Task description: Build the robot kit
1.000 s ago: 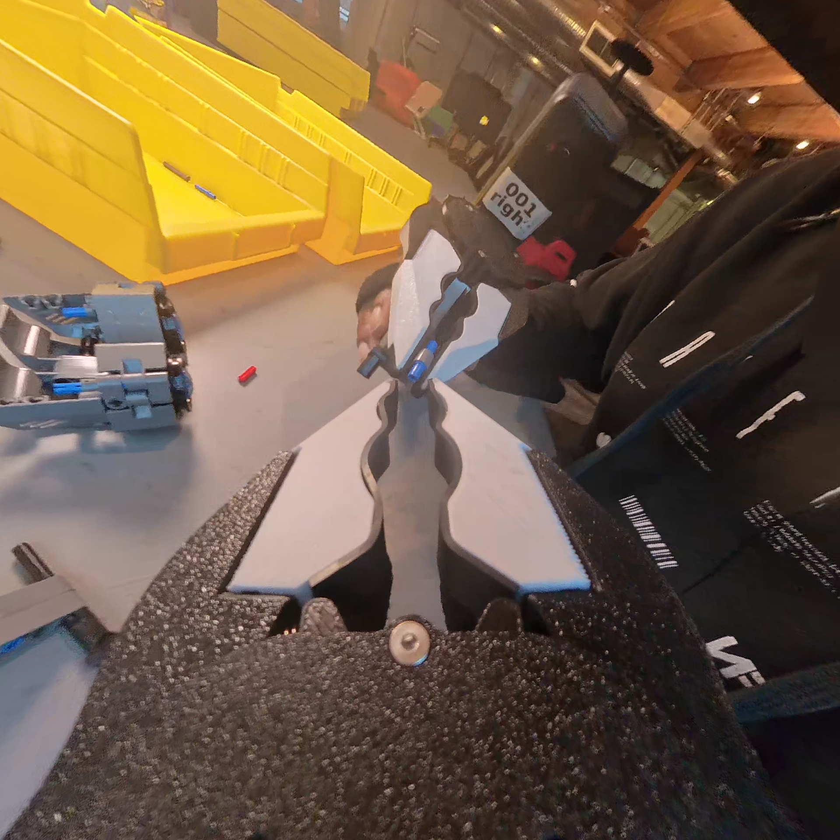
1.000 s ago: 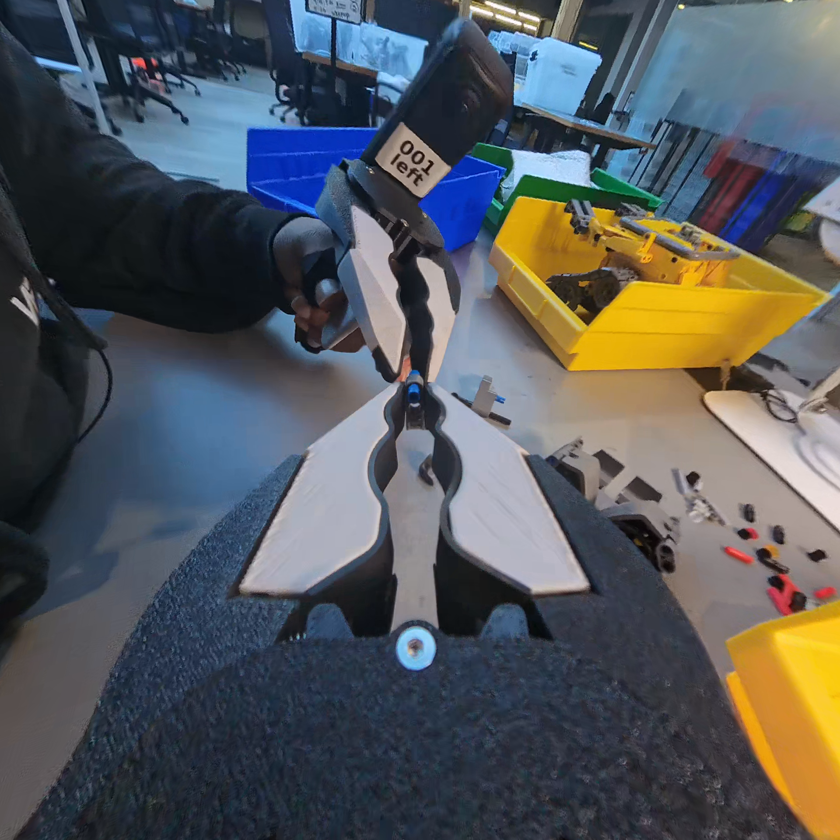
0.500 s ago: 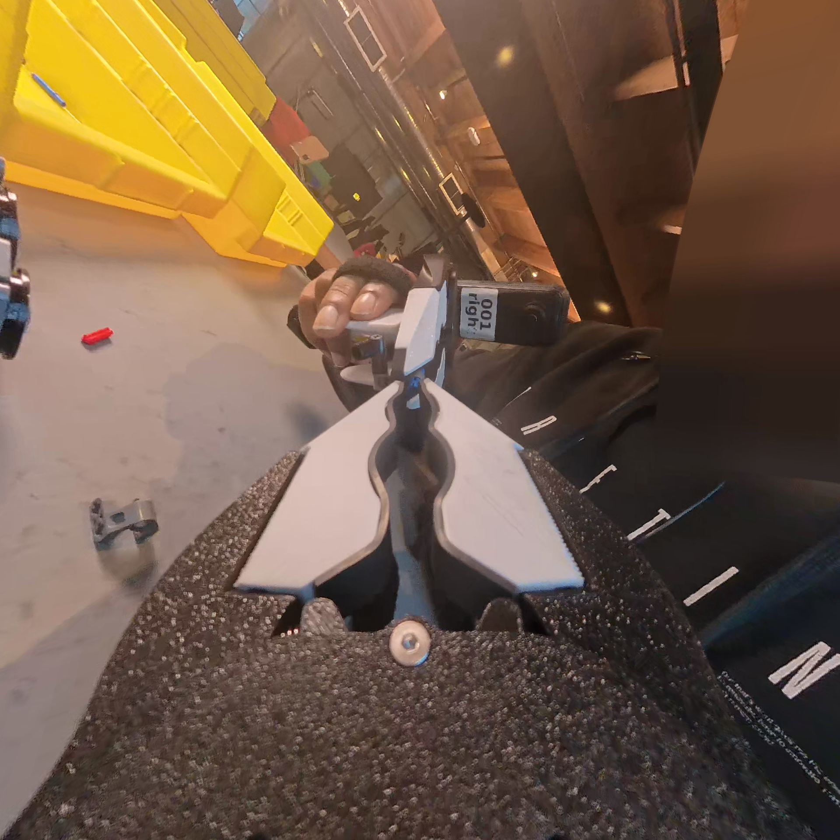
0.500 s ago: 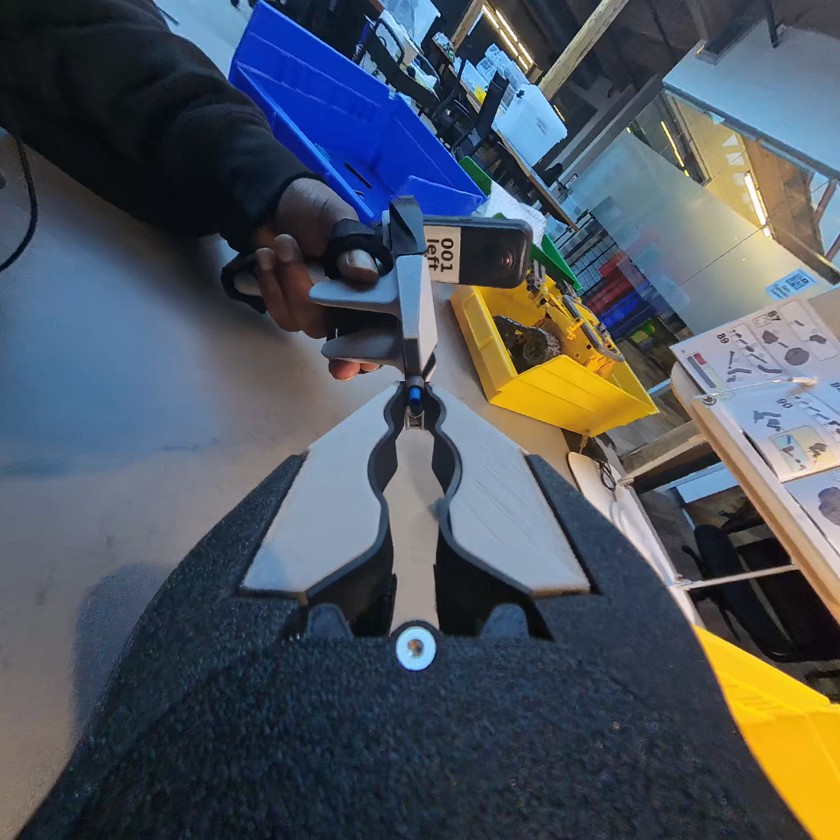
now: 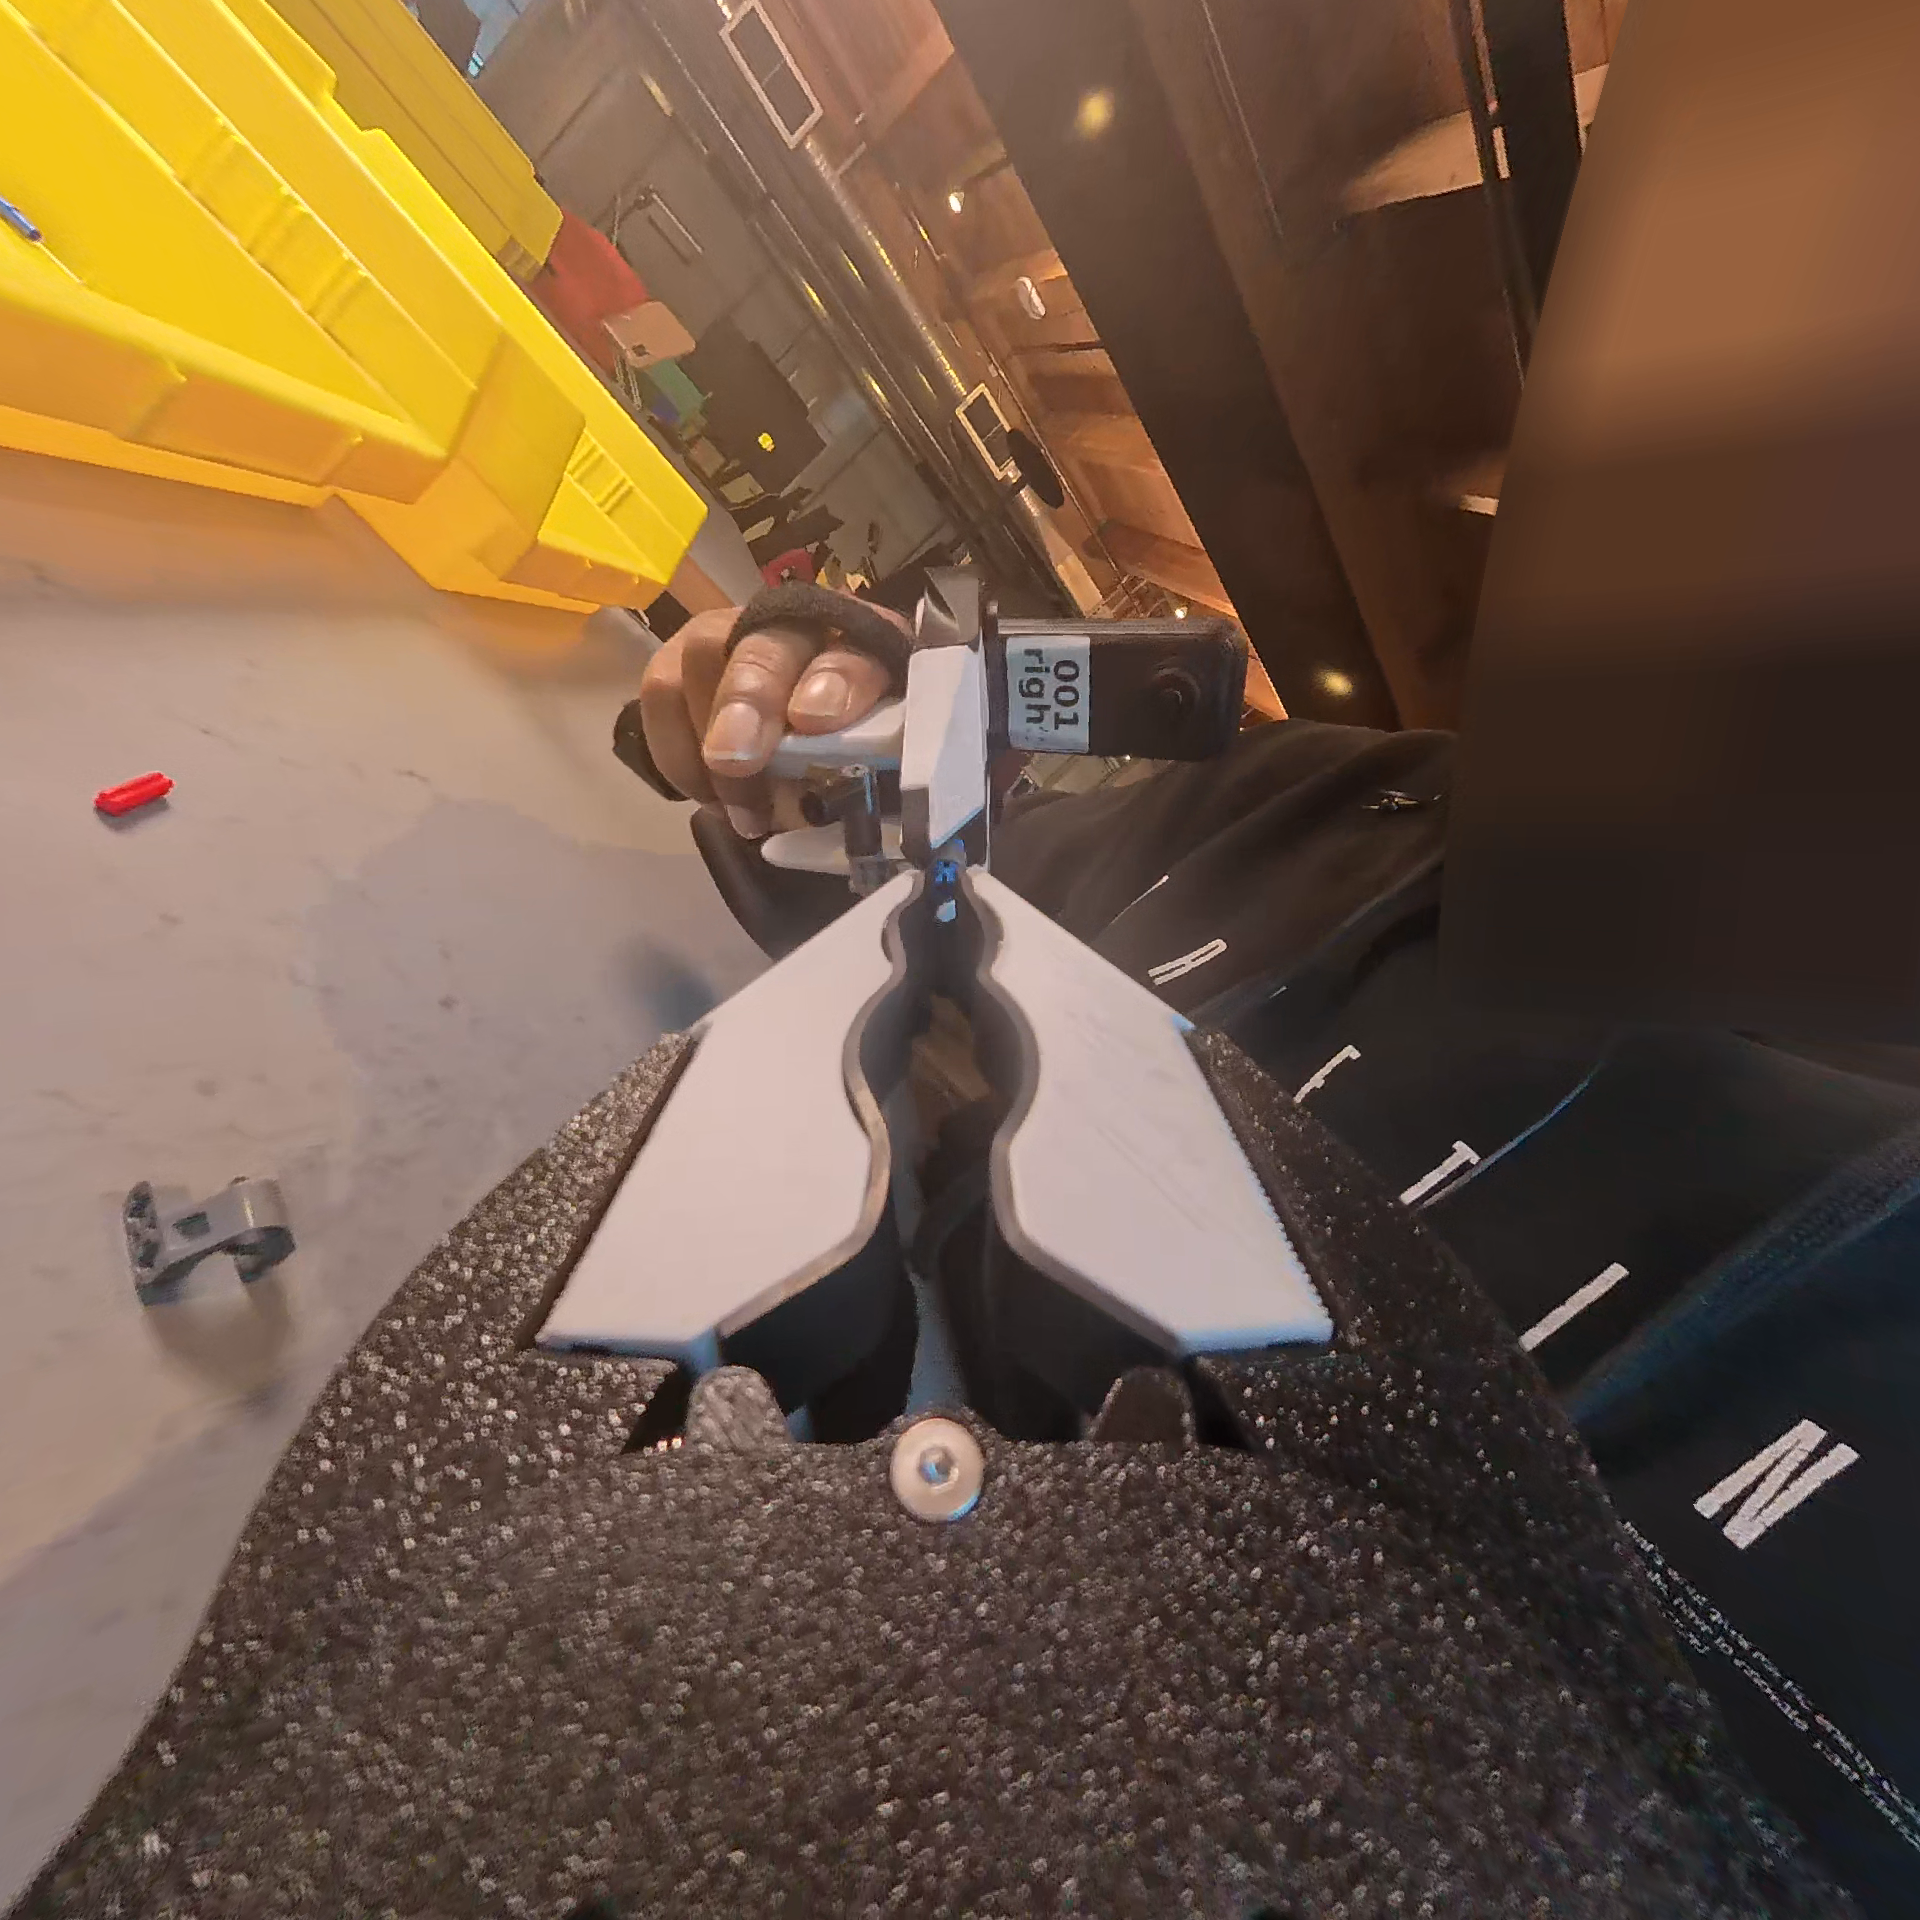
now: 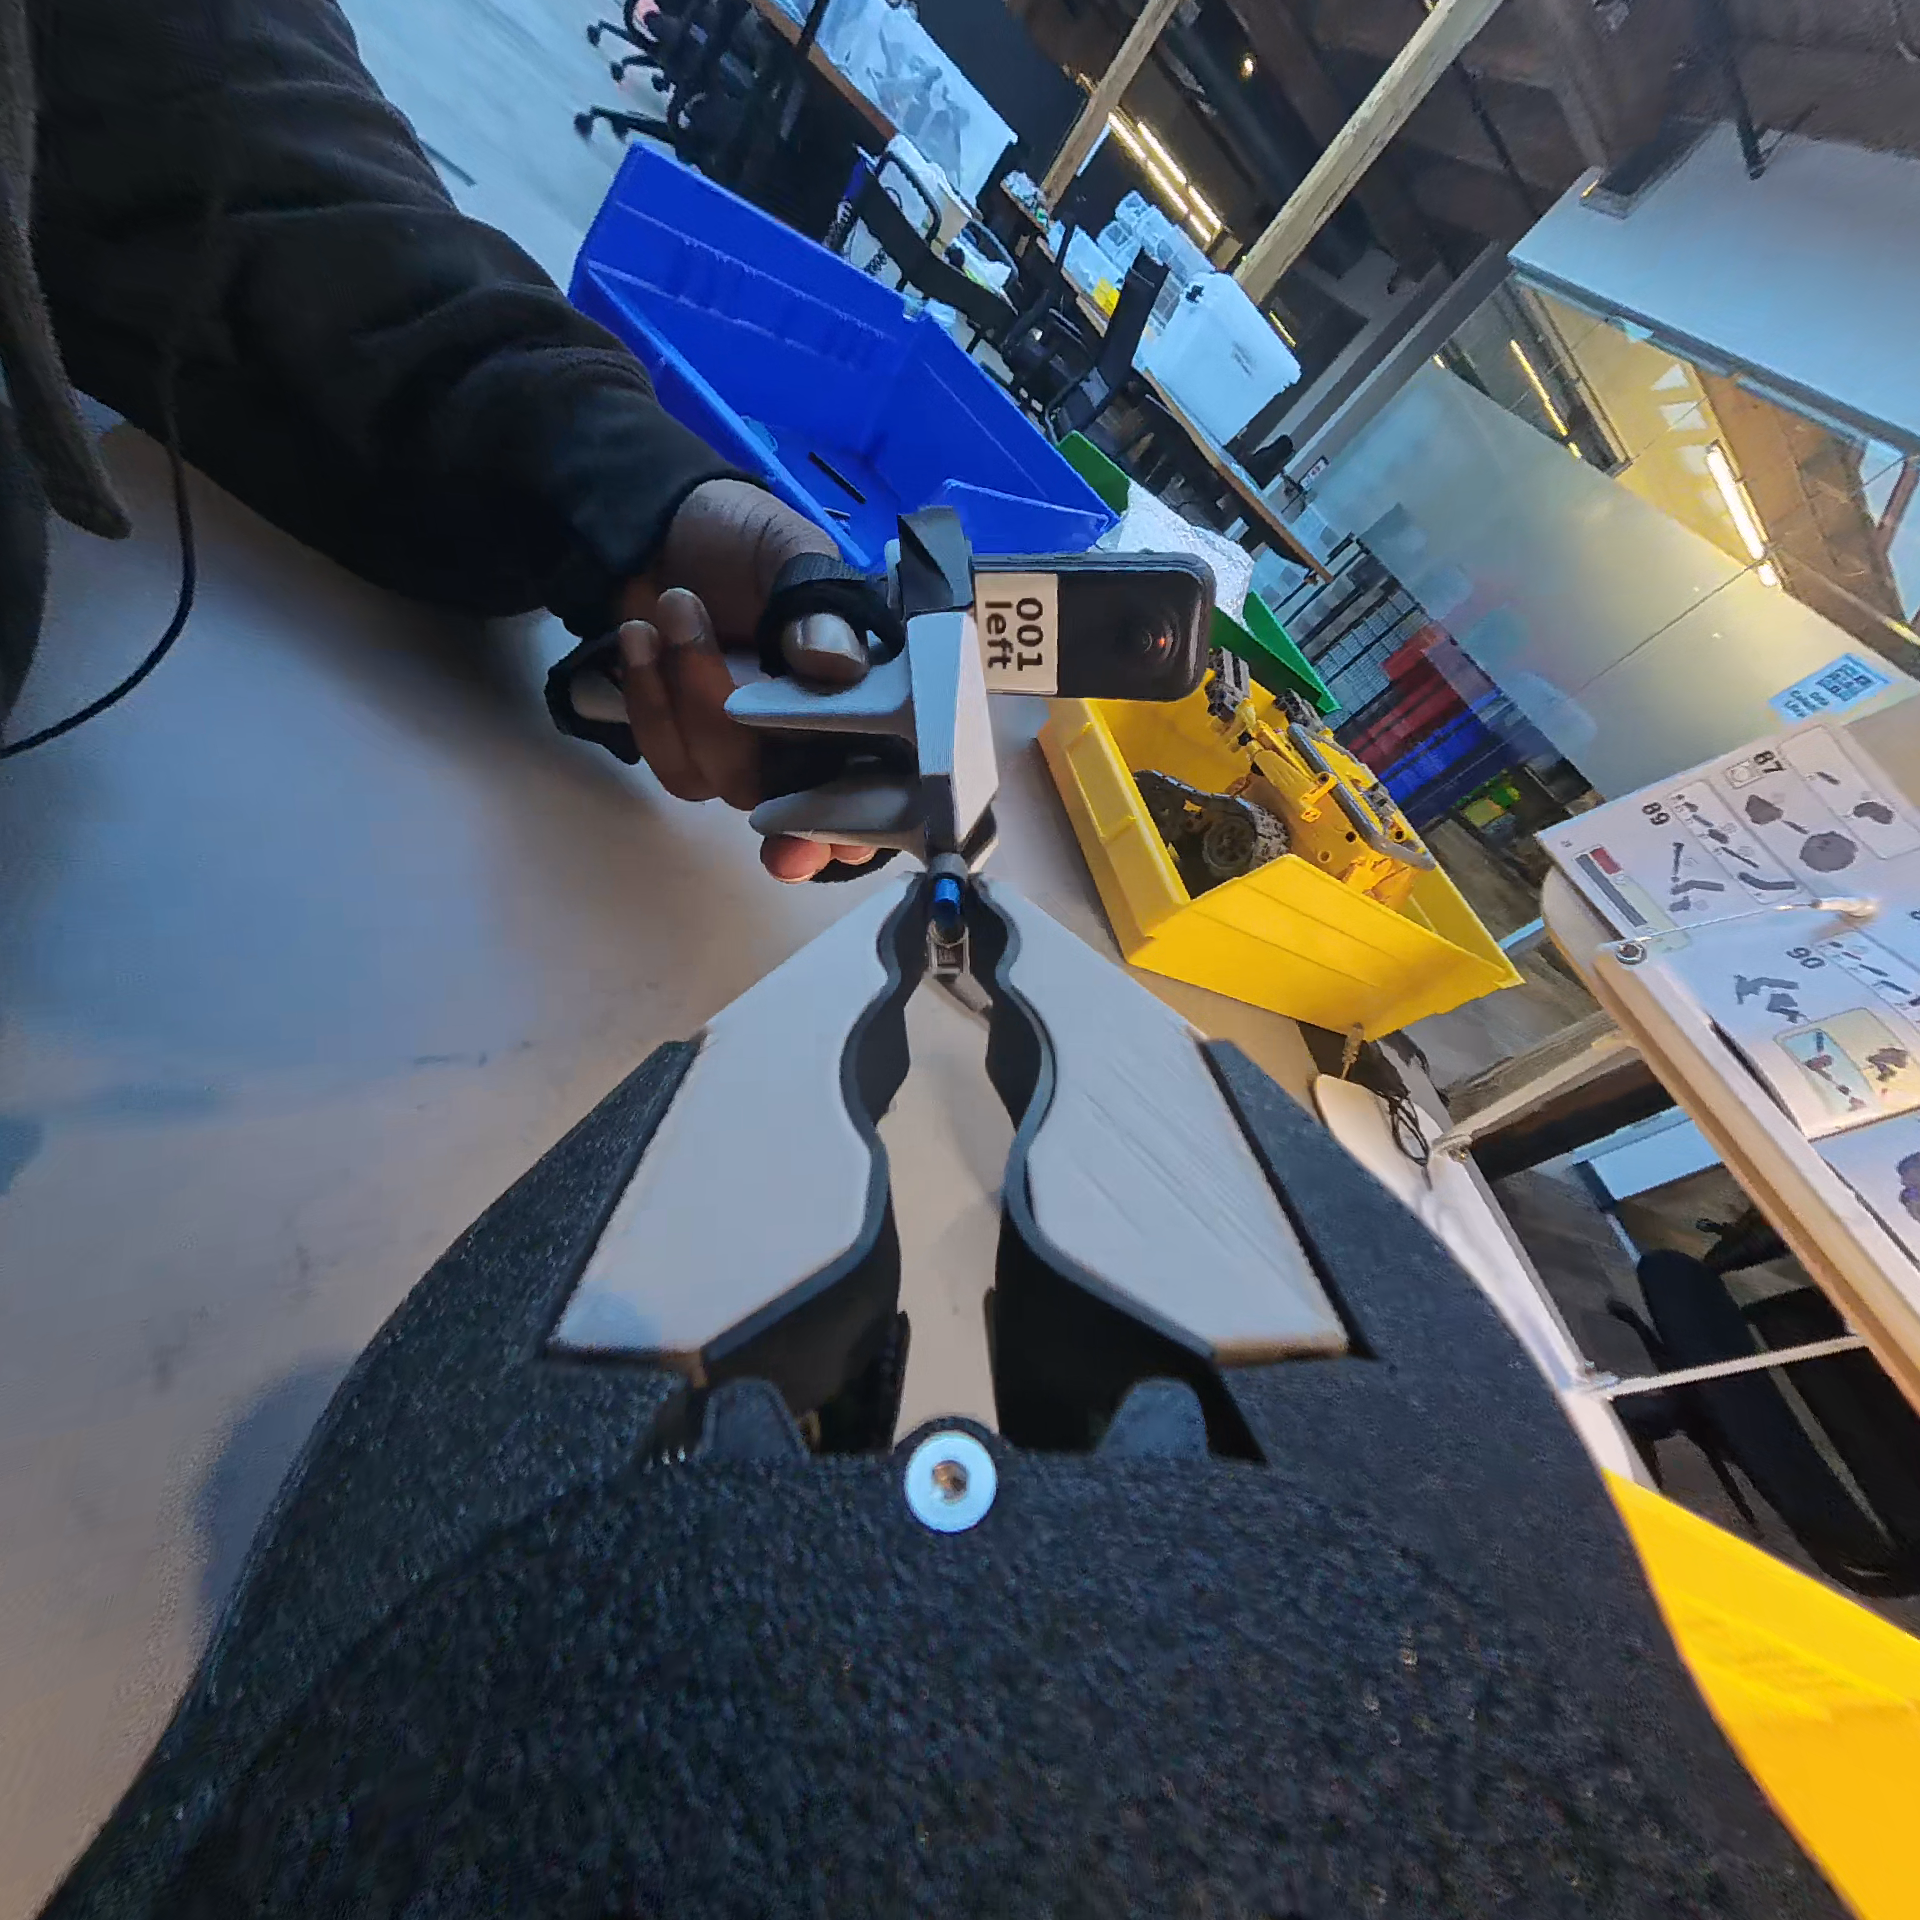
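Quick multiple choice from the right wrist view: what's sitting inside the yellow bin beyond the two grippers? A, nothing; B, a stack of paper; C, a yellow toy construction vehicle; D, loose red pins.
C: a yellow toy construction vehicle with black tyres lies in the yellow bin.

A workshop: parts bins (image 6: 831,353), assembly instruction sheets (image 6: 1787,894), grey worktable (image 5: 312,935).
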`<state>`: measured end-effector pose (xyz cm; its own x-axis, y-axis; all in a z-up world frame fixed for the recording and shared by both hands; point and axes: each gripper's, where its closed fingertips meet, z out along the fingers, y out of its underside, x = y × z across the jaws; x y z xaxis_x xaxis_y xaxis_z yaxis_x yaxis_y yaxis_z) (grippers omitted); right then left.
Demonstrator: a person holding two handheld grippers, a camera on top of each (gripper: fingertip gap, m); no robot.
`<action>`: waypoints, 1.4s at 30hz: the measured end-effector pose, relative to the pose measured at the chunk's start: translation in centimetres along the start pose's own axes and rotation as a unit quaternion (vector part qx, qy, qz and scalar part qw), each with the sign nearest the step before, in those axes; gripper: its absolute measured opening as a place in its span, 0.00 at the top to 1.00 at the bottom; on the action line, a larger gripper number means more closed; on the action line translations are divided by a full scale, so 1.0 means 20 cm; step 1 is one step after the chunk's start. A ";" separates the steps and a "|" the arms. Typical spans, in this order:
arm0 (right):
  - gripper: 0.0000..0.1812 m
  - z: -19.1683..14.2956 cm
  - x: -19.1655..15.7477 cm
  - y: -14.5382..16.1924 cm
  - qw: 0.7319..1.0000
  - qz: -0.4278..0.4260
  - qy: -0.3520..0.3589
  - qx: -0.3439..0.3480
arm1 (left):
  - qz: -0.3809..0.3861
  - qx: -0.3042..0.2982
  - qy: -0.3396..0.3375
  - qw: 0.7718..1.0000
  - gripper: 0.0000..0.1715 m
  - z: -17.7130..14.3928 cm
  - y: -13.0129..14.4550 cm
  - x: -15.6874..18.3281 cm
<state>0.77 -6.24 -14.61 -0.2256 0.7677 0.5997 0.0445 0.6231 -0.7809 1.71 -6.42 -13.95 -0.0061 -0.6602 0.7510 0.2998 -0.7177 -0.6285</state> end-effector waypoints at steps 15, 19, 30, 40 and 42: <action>0.98 -0.05 0.06 -0.06 0.998 0.045 -0.002 0.044 | 0.107 -0.009 -0.062 0.992 0.99 -0.07 -0.07 0.06; 0.98 -0.14 0.16 -0.04 0.996 0.060 0.032 0.050 | 0.155 0.014 -0.100 0.983 0.98 -0.19 -0.17 0.08; 0.97 -0.14 0.17 -0.12 0.911 0.349 -0.077 0.207 | 0.214 -0.010 -0.134 0.967 0.98 -0.01 -0.10 0.04; 0.97 -0.09 0.14 -0.13 0.872 0.414 -0.117 0.232 | 0.295 -0.006 -0.167 0.941 0.98 0.02 -0.11 0.11; 0.97 -0.09 0.14 -0.14 0.867 0.421 -0.119 0.238 | 0.300 -0.008 -0.171 0.938 0.98 0.02 -0.11 0.11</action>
<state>1.82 -5.49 -10.37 -0.5054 0.8325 -0.2270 -0.1029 -0.3193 -0.9420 1.47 -6.24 -10.88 0.4674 -0.8387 0.2795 0.1361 -0.2442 -0.9601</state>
